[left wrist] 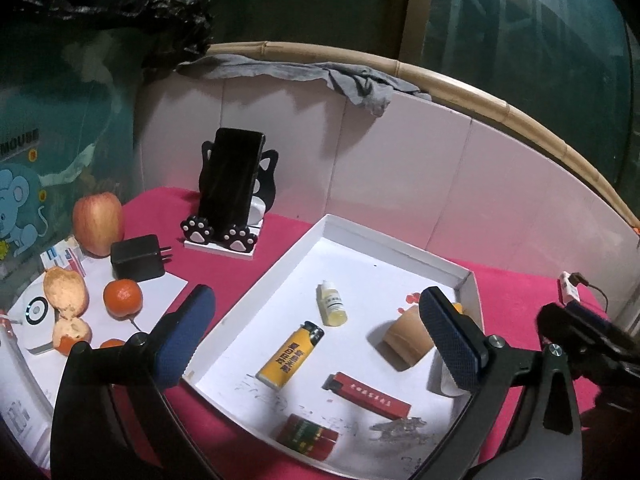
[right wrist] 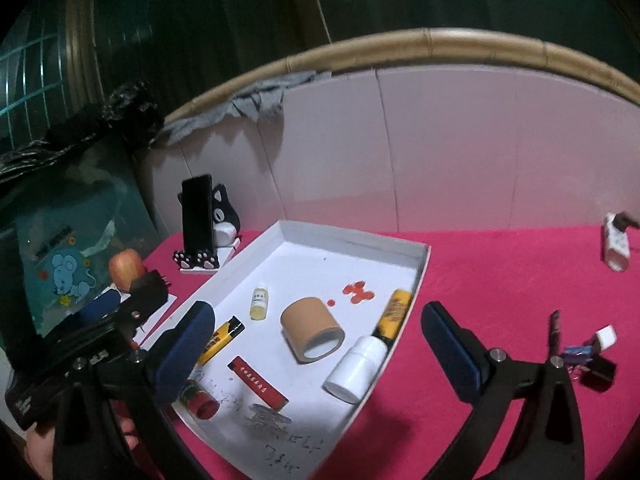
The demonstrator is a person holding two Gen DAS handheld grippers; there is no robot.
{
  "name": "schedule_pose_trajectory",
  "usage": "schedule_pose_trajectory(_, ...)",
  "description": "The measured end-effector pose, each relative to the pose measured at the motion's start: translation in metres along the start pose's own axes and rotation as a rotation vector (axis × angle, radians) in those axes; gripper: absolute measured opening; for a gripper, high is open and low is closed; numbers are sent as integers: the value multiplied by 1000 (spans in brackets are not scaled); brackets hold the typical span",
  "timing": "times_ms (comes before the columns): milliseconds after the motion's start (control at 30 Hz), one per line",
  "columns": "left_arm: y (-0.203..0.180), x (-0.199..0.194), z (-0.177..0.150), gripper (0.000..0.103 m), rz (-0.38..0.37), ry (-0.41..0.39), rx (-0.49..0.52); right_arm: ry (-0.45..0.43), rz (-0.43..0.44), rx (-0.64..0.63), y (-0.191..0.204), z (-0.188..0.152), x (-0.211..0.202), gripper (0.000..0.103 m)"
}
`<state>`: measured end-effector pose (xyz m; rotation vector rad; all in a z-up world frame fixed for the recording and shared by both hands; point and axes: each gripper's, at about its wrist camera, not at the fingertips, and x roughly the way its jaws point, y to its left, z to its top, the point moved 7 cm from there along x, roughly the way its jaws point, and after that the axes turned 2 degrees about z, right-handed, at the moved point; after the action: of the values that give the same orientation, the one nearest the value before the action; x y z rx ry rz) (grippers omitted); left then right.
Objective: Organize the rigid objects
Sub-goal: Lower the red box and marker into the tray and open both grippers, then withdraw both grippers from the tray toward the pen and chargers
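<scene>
While both grippers hang over the near edge of the shallow white cardboard tray (right wrist: 420, 276) on the pink cloth (right wrist: 500, 280), neither grips anything: the left gripper (left wrist: 316, 336) and the right gripper (right wrist: 316, 344) each stand with jaws spread wide.

Tray contents, counted from the right wrist view:
- one yellow lighter with black cap (right wrist: 221, 338), lying flat, long axis running near-left to far-right, cap at the far end;
- one small dropper bottle of yellowish liquid (right wrist: 259, 304), cap pointing far;
- one roll of tan tape (right wrist: 312, 330) on its side, open core facing near;
- one white cylindrical bottle (right wrist: 356, 368) on its side, base toward the near side;
- one yellow-labelled dark bottle (right wrist: 394, 314) along the right wall, just beyond the white one;
- one flat red rectangular box (right wrist: 258, 382), lying diagonally;
- one red tin (right wrist: 198, 398) at the near-left corner.

Outside, to the left, one black charger plug (left wrist: 138, 258) sits on white paper, prongs pointing right, beside one red apple (left wrist: 98, 224) and a whole orange (left wrist: 123, 297).
</scene>
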<state>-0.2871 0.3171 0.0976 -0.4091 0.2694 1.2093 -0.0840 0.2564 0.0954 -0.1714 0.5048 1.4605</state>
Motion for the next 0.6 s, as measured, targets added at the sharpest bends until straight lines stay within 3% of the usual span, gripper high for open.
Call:
schedule_pose_trajectory(200, -11, -9, 1, 103, -2, -8, 23, -138, -27, -23, -7, 14, -41, 103)
schedule_pose_trajectory(367, -21, -14, 0, 103, -9, -9, 41, -242, 50, 33, -16, 22, -73, 103)
schedule_pose_trajectory(600, -39, -22, -1, 103, -21, -16, 81, -297, 33, 47, -29, 24, -103, 103)
